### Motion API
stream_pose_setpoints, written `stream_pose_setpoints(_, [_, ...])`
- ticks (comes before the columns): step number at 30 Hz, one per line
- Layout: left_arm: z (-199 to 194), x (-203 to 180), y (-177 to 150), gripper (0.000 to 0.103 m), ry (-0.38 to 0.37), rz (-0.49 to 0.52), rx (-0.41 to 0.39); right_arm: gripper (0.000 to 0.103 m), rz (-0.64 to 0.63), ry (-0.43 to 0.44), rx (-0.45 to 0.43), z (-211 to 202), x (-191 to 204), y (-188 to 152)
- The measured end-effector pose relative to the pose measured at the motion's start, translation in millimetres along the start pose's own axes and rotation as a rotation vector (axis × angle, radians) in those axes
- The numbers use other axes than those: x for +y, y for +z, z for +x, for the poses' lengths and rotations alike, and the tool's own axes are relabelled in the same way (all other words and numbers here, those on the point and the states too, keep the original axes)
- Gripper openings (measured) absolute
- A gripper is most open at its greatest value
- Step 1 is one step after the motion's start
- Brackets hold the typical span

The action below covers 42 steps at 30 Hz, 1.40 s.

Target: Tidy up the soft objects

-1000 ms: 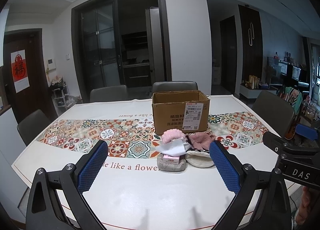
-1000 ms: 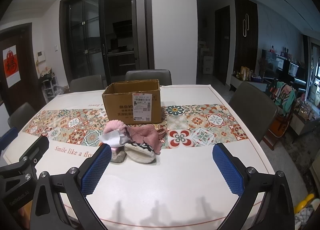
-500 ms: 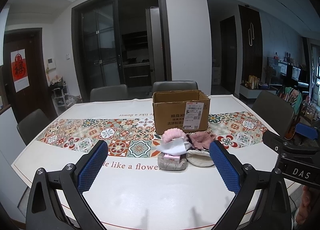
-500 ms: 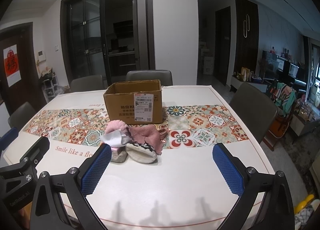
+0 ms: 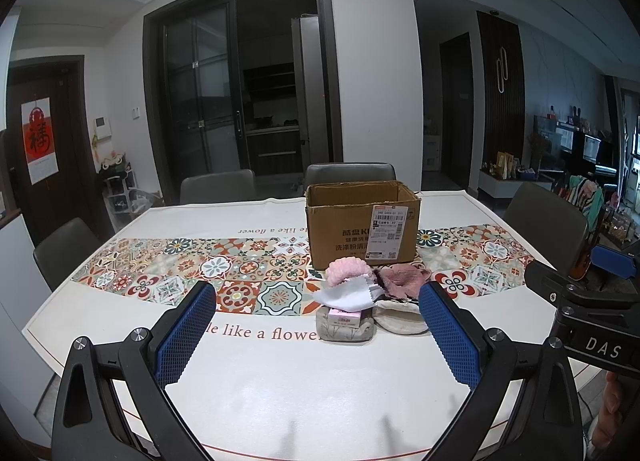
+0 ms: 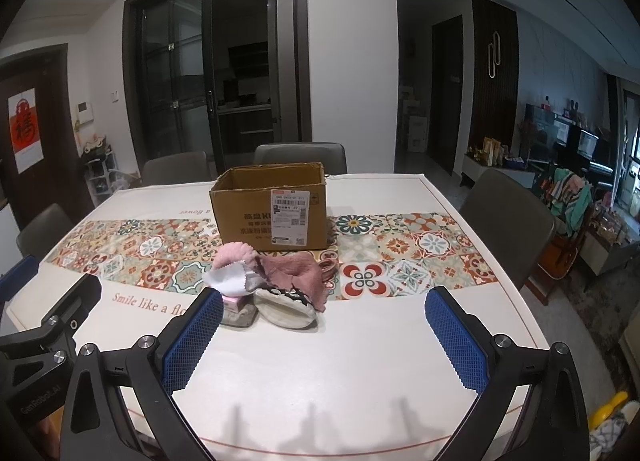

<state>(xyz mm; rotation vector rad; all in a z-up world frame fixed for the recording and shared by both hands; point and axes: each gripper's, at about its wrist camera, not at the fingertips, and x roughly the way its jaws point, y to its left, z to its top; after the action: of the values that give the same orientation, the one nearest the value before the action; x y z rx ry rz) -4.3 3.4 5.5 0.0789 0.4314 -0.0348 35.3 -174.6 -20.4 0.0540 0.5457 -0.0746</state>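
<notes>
Currently both grippers hover over the near edge of the table (image 5: 280,389), well short of the pile. Left gripper (image 5: 318,335): jaws spread wide, nothing between the blue pads (image 5: 186,331). Right gripper (image 6: 324,339): likewise spread wide and empty, pads (image 6: 456,341) clear of everything.

Soft items sit bunched together near the table's middle, just in front of the box (image 5: 362,223) and on the edge of the patterned runner (image 5: 180,269). Pile, as seen from the left wrist: pink fluffy piece (image 5: 346,269) at the back left; white cloth (image 5: 352,295) with a zigzag edge draped below it; a small pink package (image 5: 346,315) under the cloth, resting on a grey pouch (image 5: 346,331). To the right, a dusty-pink knit (image 5: 404,279) lies over a cream slipper-shaped item (image 5: 400,319), touching it. Items are in contact with one another; exact overlap at the back cannot be told.

Box: cardboard, open-topped, upright, shipping label (image 5: 388,231) on the near face. Its inside is not visible from either wrist.

Chairs (image 5: 540,221) stand around the table. From the left wrist view the right gripper's body shows at the right edge, with part of a hand (image 5: 608,417) below it.
</notes>
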Motion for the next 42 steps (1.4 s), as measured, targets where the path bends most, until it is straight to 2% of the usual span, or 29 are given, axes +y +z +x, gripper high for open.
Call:
stream_pose_setpoints(22, [4,-2,-1,0.103,-0.008,0.003,0.013,0.102,0.002,-0.003,0.009,4,1,0])
stream_pose_setpoints(32, [35,0,0,0.103,-0.044,0.011,0.06,0.102,0.007,-0.015,0.05,26,1,1])
stream_pose_setpoints(42, [86,11,3,0.103,-0.094,0.022,0.118,0.102,0.026,-0.032,0.099,65,11,10])
